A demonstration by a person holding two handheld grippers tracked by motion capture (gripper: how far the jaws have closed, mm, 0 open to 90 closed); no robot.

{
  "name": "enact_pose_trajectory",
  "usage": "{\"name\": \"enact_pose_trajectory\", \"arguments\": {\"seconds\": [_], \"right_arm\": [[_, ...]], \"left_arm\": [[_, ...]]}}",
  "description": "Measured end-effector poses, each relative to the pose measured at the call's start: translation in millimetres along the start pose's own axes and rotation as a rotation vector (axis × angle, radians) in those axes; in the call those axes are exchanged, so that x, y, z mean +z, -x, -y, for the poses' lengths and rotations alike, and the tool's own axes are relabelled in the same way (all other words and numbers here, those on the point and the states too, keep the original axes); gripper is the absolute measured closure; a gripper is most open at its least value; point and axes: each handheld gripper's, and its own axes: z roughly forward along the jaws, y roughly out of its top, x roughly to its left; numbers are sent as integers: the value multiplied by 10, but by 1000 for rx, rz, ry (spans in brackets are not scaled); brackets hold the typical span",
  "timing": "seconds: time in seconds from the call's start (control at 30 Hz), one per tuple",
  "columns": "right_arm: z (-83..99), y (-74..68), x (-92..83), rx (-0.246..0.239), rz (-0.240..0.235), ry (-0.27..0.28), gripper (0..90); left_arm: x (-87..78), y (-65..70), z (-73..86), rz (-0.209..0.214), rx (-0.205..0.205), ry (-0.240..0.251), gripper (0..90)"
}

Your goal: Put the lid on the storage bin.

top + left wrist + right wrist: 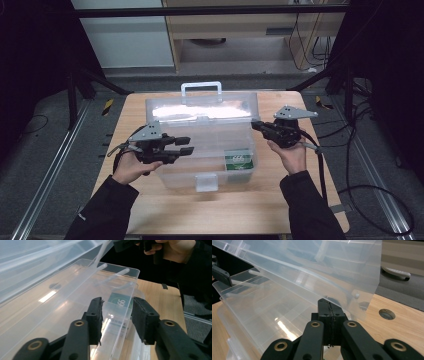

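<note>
My left gripper (186,145) stands released at the 9 o'clock wall of the clear storage box (210,165), with that wall's edge (117,322) between the parted jaws and untouched. My right gripper (256,125) is clenched at the 3 o'clock side, against the raised lid (312,270). The box sits at the centre of the wooden table (225,210); a green-and-white carton (239,161) lies inside at 4 o'clock.
</note>
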Motion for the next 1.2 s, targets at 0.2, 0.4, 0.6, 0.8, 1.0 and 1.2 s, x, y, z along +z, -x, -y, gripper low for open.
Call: {"name": "enact_pose_trajectory", "arguments": {"seconds": [0.2, 0.4, 0.6, 0.8, 1.0, 1.2], "right_arm": [[3, -8, -4, -2, -1, -12, 900], [11, -15, 5, -6, -4, -19, 900], [25, -25, 13, -5, -7, -28, 900], [51, -36, -1, -4, -13, -42, 900], [96, -63, -18, -5, -14, -59, 900], [143, -120, -70, -22, 7, -97, 900]], "left_arm": [[-162, 14, 67, -48, -37, 26, 743], [-350, 12, 116, -106, -64, 60, 819], [-474, -39, 207, -174, -107, 52, 872], [-602, -63, 266, -233, -133, 54, 890], [-724, -66, 351, -273, -151, 52, 892], [-787, -56, 394, -285, -162, 46, 890]]}}
